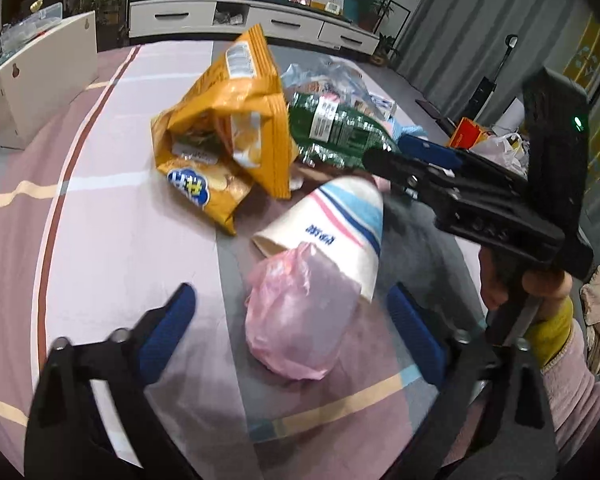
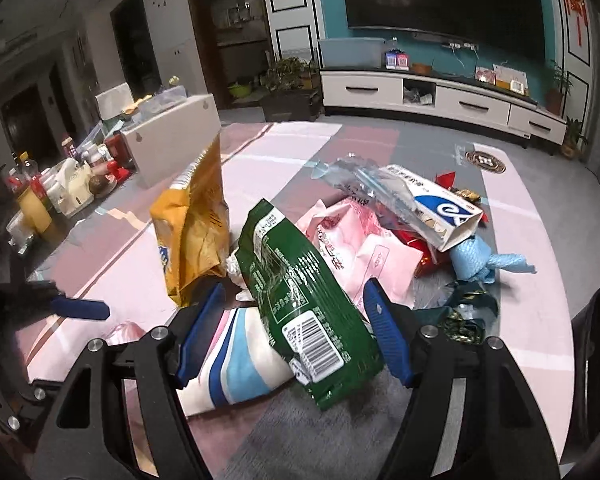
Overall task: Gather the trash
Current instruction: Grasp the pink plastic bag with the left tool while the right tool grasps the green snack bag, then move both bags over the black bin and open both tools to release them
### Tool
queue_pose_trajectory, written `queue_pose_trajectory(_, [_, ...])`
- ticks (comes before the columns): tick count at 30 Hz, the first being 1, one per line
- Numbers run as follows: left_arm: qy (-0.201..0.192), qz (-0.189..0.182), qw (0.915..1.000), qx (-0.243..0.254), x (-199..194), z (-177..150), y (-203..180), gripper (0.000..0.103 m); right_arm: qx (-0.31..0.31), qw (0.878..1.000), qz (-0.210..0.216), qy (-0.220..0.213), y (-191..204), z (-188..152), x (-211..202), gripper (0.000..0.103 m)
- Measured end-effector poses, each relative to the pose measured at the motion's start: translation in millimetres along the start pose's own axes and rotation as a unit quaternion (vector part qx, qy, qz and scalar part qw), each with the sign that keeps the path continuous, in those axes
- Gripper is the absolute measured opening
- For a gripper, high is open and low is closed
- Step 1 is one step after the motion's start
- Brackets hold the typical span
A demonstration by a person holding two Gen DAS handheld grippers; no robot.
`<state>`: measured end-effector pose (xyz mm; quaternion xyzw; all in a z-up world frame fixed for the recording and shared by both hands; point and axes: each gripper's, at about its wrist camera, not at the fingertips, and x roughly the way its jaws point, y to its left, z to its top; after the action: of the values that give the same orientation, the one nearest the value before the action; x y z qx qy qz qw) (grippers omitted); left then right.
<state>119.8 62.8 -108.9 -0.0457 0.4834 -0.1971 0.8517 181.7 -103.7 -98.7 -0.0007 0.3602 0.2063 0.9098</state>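
A crumpled pink plastic bag (image 1: 300, 312) lies on the pink and grey cloth (image 1: 120, 240), between the blue fingers (image 1: 172, 328) of my left gripper (image 1: 291, 292), which stands open and clear of the bag. Just behind the bag a striped paper cup (image 1: 332, 224) lies on its side. A yellow chip bag (image 1: 228, 128) stands open behind that. My right gripper (image 2: 295, 286) is open with a green snack bag (image 2: 300, 300) between its fingers, resting over the paper cup (image 2: 236, 360). No pad visibly presses on either. The right gripper (image 1: 384, 160) reaches in from the right in the left wrist view.
More rubbish is piled behind: a blue and white carton (image 2: 432, 204), pink wrappers (image 2: 364, 240) and light blue paper (image 2: 484, 260). A white box (image 1: 40, 80) and bottles (image 2: 40, 196) stand at the left. A hand with a yellow cuff (image 1: 548, 320) holds the right gripper.
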Motion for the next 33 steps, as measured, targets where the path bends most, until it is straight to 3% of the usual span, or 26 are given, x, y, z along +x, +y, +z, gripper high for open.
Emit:
queue_pose_trajectory(2, [0.008,-0.001,1.0000,-0.003,2.8,-1.0,1.9,0.070,0.000,1.000,-0.004,0.003,-0.1,0.4,4.9,0.066])
queue_pose_trajectory(4, [0.011,-0.012,0.9998,-0.008,3.9,-1.4,3.8,0.068,-0.002,1.000,-0.008,0.010,0.1,-0.4,8.8,0.053])
queue_pose_trajectory(7, [0.006,-0.021,0.9997,-0.007,-0.2,-1.7,3.5,0.054,-0.007,1.000,-0.015,0.018,-0.8,-3.1,12.4,0.046])
queue_pose_trajectory(13, [0.009,-0.024,0.9996,-0.009,-4.1,-2.8,4.8,0.044,-0.015,1.000,-0.016,0.011,0.5,-7.4,4.9,0.027])
queue_pose_trajectory(19, [-0.005,-0.031,0.9995,-0.006,-19.6,-1.4,9.3,0.041,0.012,1.000,0.005,-0.014,-7.0,-5.5,-16.1,0.025])
queue_pose_trajectory(26, [-0.055,-0.091,0.9939,-0.030,-50.8,7.6,16.5,0.041,0.072,0.995,0.036,-0.058,-31.9,-8.5,-56.2,0.025])
queue_pose_trajectory(33, [-0.085,-0.076,0.9933,-0.018,-48.4,23.5,-16.1,0.041,0.107,0.989,0.013,-0.101,-63.4,-18.6,-99.4,0.025])
